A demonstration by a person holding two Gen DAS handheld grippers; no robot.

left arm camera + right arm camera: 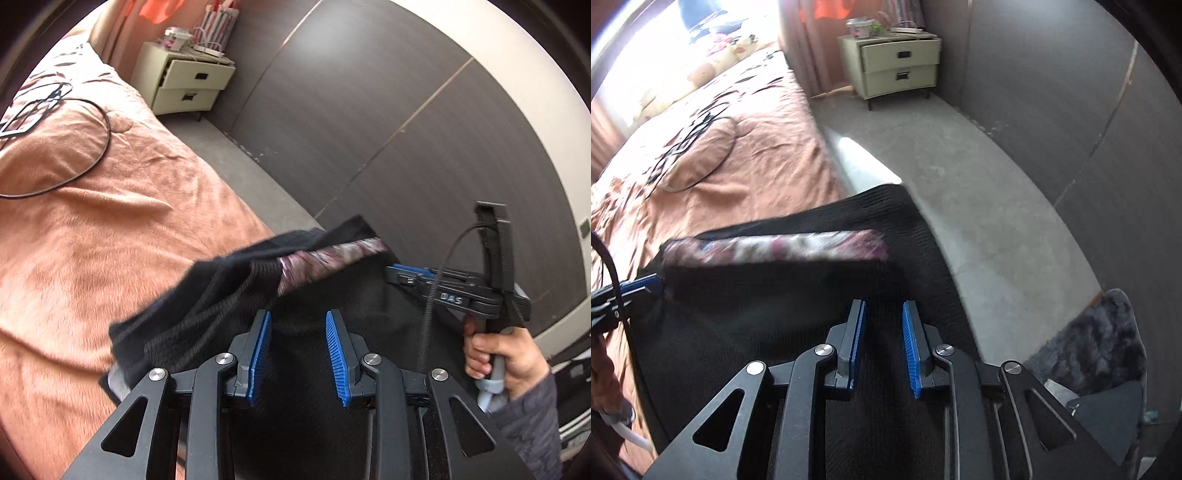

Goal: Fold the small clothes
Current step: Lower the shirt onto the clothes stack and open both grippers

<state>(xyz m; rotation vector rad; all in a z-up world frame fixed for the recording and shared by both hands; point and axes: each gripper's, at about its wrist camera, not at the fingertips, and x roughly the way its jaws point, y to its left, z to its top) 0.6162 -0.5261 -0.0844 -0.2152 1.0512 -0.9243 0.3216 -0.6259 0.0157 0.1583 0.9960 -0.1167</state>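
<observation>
Blue fingers [334, 354] of the left gripper [298, 314] stood apart over the black garment [207, 295], soft, light and floppy, best pinched by its patterned band [328, 258]; the right gripper [883, 303] gaped too.

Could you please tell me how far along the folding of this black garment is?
Done: nothing looks folded yet. In hand: the black garment, with its patterned band, is bunched and raised between the left gripper and the right gripper, at the edge of the orange bed. Whether the fingers clamp it is unclear. Left: probably spreading it flat on the bed, folding it and setting it down.
</observation>
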